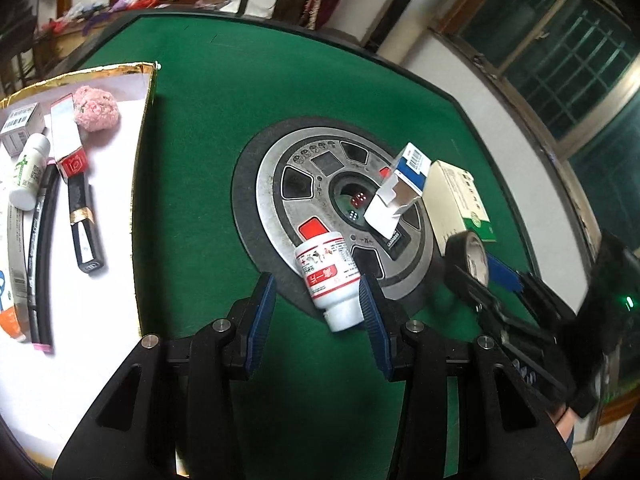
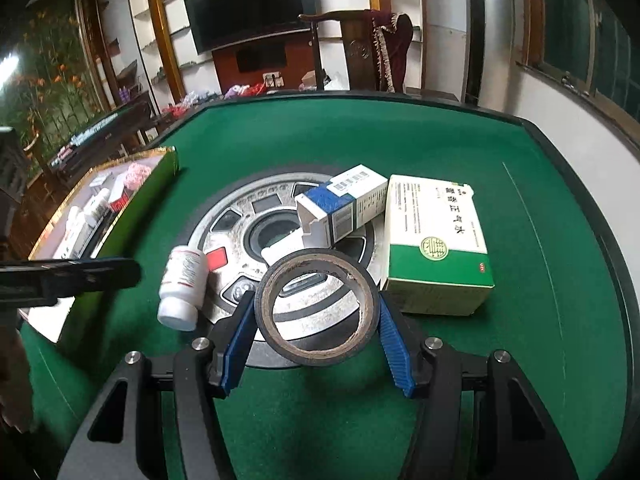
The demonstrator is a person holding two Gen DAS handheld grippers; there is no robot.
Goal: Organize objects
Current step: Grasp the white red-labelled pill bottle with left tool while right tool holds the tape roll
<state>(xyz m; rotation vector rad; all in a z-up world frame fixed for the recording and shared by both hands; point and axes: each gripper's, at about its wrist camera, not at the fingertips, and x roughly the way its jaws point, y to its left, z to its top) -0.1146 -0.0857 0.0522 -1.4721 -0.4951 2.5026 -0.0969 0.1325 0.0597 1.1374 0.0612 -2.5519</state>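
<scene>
My left gripper (image 1: 318,296) is open, its blue pads on either side of a white pill bottle (image 1: 330,278) that lies on the green table by the round metal hub (image 1: 344,216). My right gripper (image 2: 318,316) is shut on a black tape roll (image 2: 318,306) and holds it tilted above the hub (image 2: 288,240). The roll also shows in the left wrist view (image 1: 468,256). The bottle shows in the right wrist view (image 2: 182,286), left of the roll. An open blue-and-white carton (image 2: 344,208) and a green-and-white medicine box (image 2: 436,244) sit behind the roll.
A gold-rimmed white tray (image 1: 144,132) at the left holds a pink ball (image 1: 97,109), a small white bottle (image 1: 28,172), boxes and dark tubes. The blue carton (image 1: 400,184) and green box (image 1: 460,204) lie on the right of the hub.
</scene>
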